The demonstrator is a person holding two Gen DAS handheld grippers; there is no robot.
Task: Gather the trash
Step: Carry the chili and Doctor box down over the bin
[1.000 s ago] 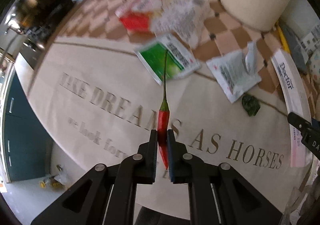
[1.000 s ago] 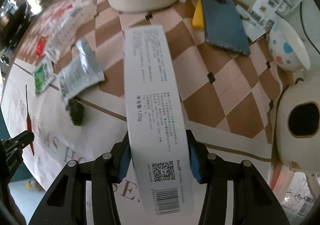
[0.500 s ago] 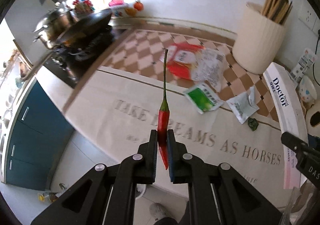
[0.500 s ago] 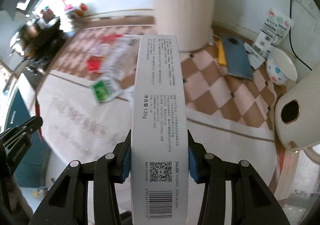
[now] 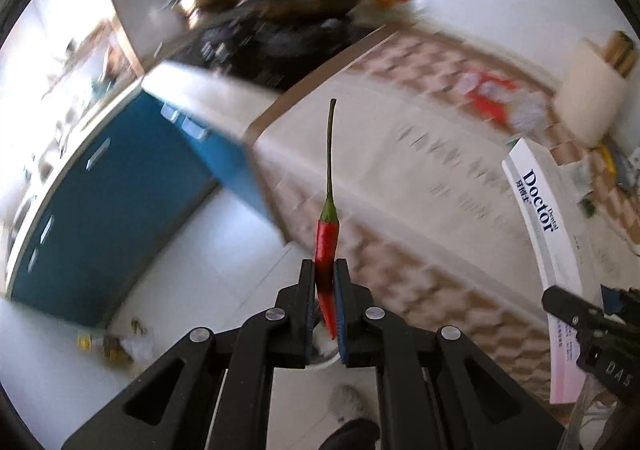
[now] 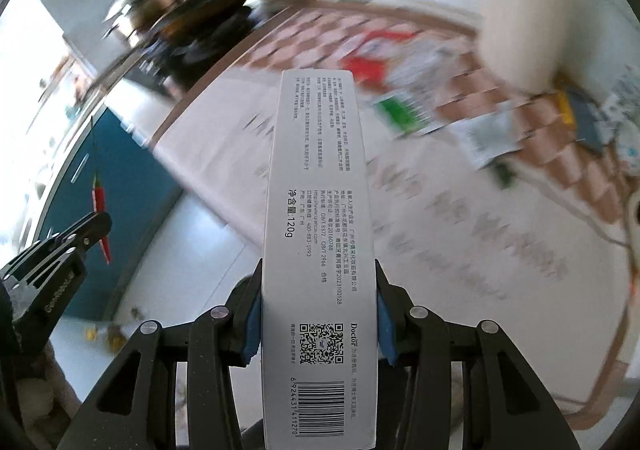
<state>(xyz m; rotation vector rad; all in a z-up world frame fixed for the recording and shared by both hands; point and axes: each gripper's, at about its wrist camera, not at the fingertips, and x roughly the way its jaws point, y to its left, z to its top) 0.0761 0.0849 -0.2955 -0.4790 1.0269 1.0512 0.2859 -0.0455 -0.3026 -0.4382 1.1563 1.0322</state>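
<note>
Above the blurred counter [image 5: 420,178], left tongs [image 5: 324,290] pinch chili [image 5: 327,246] stem-forward.

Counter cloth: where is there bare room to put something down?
The lettered stretch of the cloth looks bare, between the counter's near edge and the green packet. The checked part by the red packet and cream holder is crowded.

Both wrist cams are riding high above the floor & counter edge, looking down/forward along their fingers. Left cam is facing the blue cabinet [image 5: 120,210] w/ the counter cloth [image 5: 420,178] at right. Right cam is facing the same cloth [image 6: 440,210] more squarely. Both are sharing cabinet [image 6: 112,186], cloth & the cream holder [image 5: 592,98] [image 6: 520,30].
</note>
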